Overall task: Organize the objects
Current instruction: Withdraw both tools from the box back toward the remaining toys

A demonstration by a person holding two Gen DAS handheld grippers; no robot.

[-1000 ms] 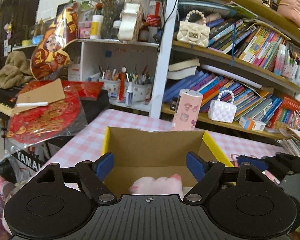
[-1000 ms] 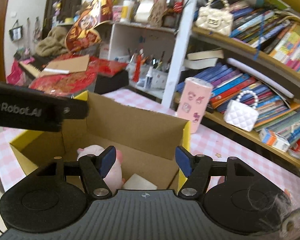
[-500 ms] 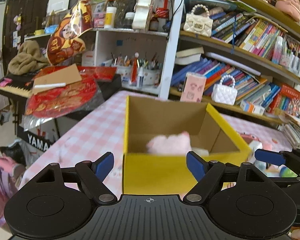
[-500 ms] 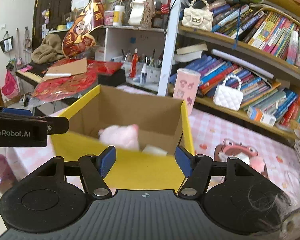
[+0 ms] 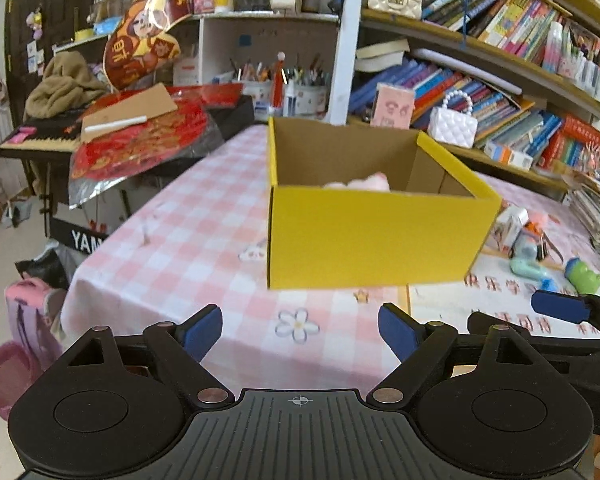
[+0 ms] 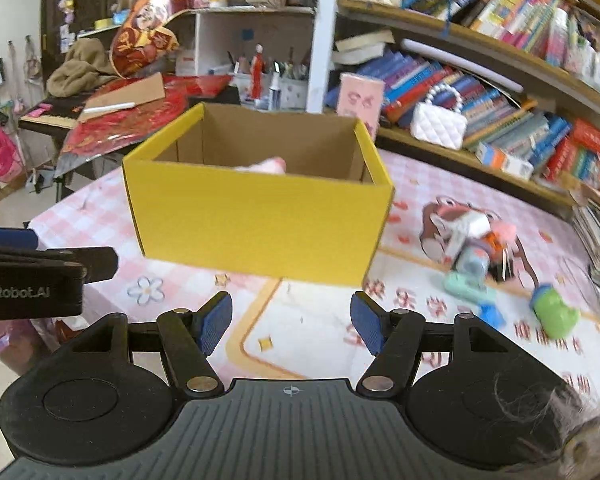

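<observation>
A yellow cardboard box point(image 5: 376, 232) stands on the pink checked tablecloth point(image 5: 188, 240), with a pink plush toy point(image 5: 360, 182) inside it; the box point(image 6: 256, 224) and toy point(image 6: 264, 166) also show in the right wrist view. My left gripper point(image 5: 300, 332) is open and empty, in front of the box and apart from it. My right gripper point(image 6: 290, 328) is open and empty, also short of the box. Small toys lie to the right: a green one point(image 6: 554, 312), a teal one point(image 6: 470, 288) and a pile point(image 6: 466, 232).
A bookshelf point(image 5: 500, 80) with two small handbags runs behind the table. A pink canister point(image 5: 392, 106) stands behind the box. A keyboard with red decorations point(image 5: 140, 140) is at the left. The table's left edge point(image 5: 80, 280) drops to the floor.
Both grippers have pulled back from over the box toward the table's near edge. The box now stands farther away, with its front wall fully in view. Both stay open.
</observation>
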